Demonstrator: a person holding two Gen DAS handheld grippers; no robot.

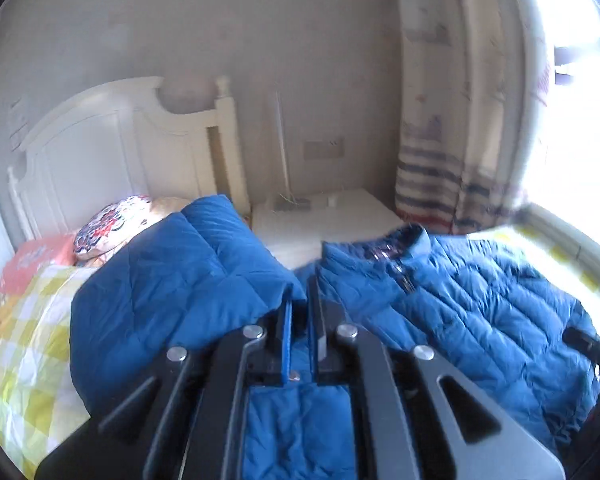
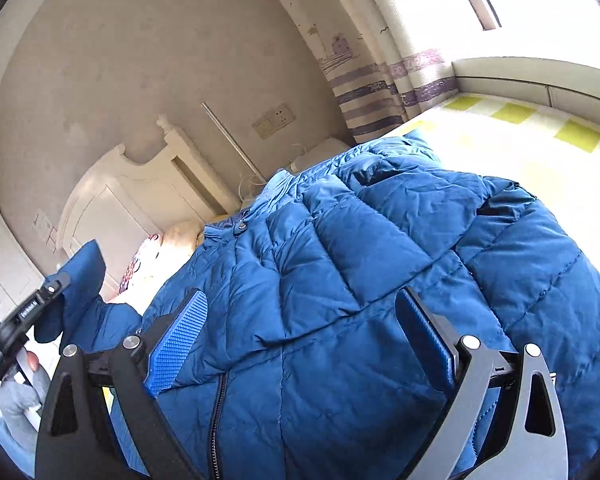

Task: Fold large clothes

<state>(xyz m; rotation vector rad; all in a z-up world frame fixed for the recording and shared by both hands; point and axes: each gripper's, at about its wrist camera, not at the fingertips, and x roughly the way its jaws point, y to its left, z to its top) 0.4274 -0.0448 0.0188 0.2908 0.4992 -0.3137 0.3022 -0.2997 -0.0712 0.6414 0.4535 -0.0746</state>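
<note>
Now your left gripper (image 1: pixel 300 300) pinches the jacket (image 1: pixel 460 300) sleeve (image 1: pixel 172 280) to fold it inward; your right gripper (image 2: pixel 300 336) hovers spread.

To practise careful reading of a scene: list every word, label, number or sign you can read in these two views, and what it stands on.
No text can be read with certainty.
White label on the left hand-held gripper: lettering too small and blurred to read.
Sticker on the wall: red marks, too blurred to read.
Collar lining of the blue jacket: blurred pattern, no legible text.
</note>
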